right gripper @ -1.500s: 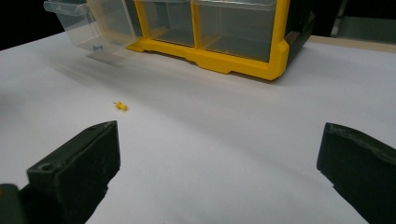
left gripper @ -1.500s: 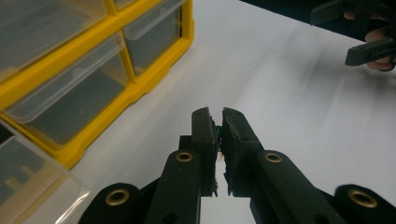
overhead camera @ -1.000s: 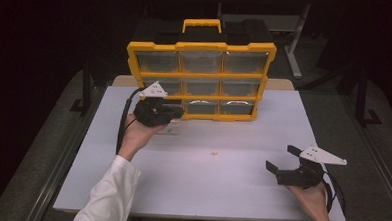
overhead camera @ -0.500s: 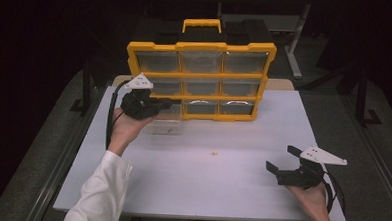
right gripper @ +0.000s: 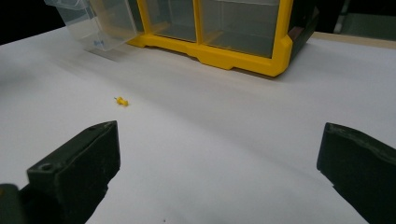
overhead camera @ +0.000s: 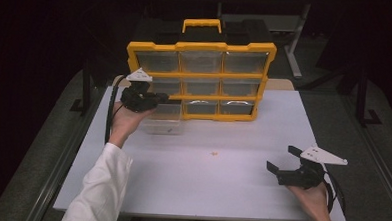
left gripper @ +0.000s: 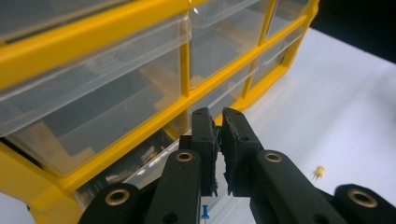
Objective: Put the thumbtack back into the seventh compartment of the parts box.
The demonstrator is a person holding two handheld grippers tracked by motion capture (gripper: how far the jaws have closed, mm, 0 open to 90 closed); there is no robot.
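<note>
A yellow organizer point(overhead camera: 200, 75) with clear drawers stands upright at the back of the white table point(overhead camera: 200, 191). Its bottom-left drawer point(overhead camera: 162, 121) is pulled out, and a blue pushpin point(left gripper: 204, 213) lies inside it. My left gripper point(overhead camera: 160, 97) hovers over that drawer, close to the organizer's face. Its jaws are shut on a small green pin point(left gripper: 216, 132), of which just a sliver shows. A yellow pushpin point(overhead camera: 213, 153) lies loose in the middle of the table. My right gripper point(overhead camera: 282, 159) rests open near the front right, with nothing between its fingers.
The organizer's other drawers point(right gripper: 236, 18) are pushed in, and its handle point(overhead camera: 201, 24) sticks up at the top. The table's front edge is just below the right hand point(overhead camera: 313, 198). Dark floor and table legs point(overhead camera: 297, 45) lie beyond the organizer.
The left gripper has shifted left and a little toward the organizer, staying above the pulled-out drawer. The right gripper has not moved.
</note>
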